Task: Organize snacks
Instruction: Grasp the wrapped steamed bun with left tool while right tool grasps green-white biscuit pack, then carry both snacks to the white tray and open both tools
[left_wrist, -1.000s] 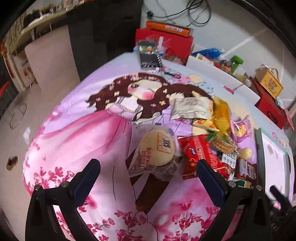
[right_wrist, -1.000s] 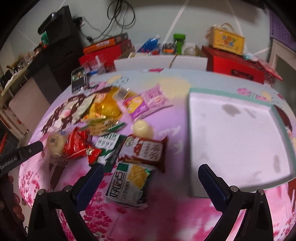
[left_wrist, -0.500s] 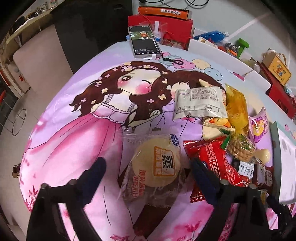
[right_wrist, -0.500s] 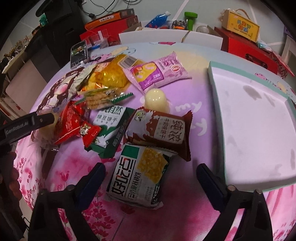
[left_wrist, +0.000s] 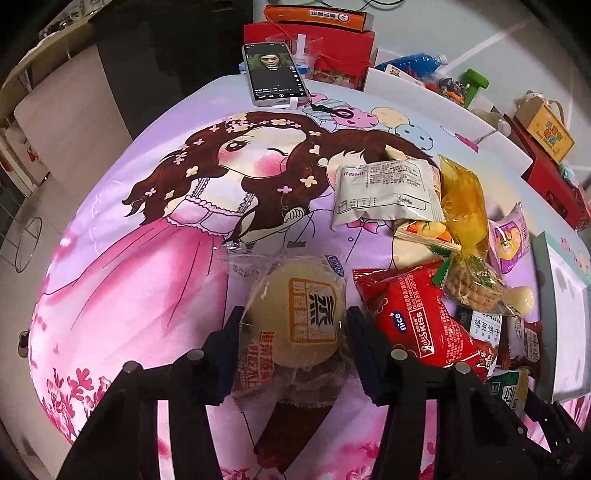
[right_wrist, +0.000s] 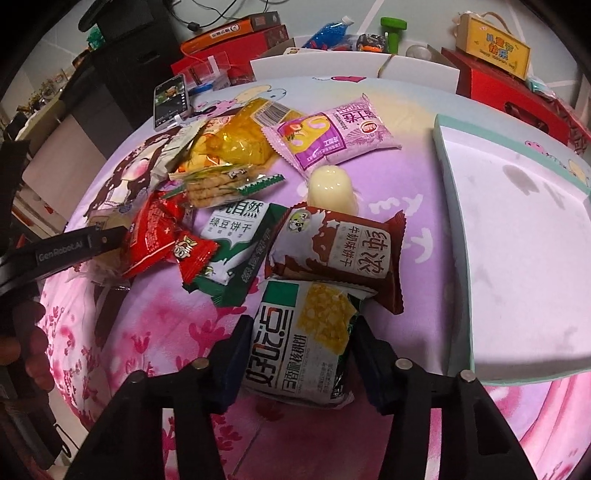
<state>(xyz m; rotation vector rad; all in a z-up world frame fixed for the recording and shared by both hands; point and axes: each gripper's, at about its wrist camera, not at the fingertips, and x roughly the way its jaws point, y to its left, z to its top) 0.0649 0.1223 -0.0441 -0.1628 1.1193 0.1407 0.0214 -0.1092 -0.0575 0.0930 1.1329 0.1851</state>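
Snack packets lie heaped on a pink cartoon-print cloth. A round pale bun in a clear wrapper (left_wrist: 299, 306) sits between the fingers of my left gripper (left_wrist: 295, 325), whose jaws are closing with both pads against the wrapper. My right gripper (right_wrist: 303, 336) is closing on a white and green corn snack packet (right_wrist: 306, 325), pads touching its two sides. A brown biscuit packet (right_wrist: 343, 254) overlaps that packet's far end. The white tray with a teal rim (right_wrist: 517, 258) lies to the right of it. One left finger (right_wrist: 74, 251) shows at the left of the right wrist view.
A red packet (left_wrist: 417, 317) lies right beside the bun. Green-white (right_wrist: 236, 236), pink (right_wrist: 332, 133) and yellow (right_wrist: 236, 147) packets and a jelly cup (right_wrist: 332, 188) crowd the middle. A phone (left_wrist: 273, 74) rests at the far edge. Boxes stand behind. A person's hand (right_wrist: 33, 350) is at the left.
Both grippers have come down toward the cloth and their jaws have narrowed from wide open, the left around the bun, the right around the corn packet.
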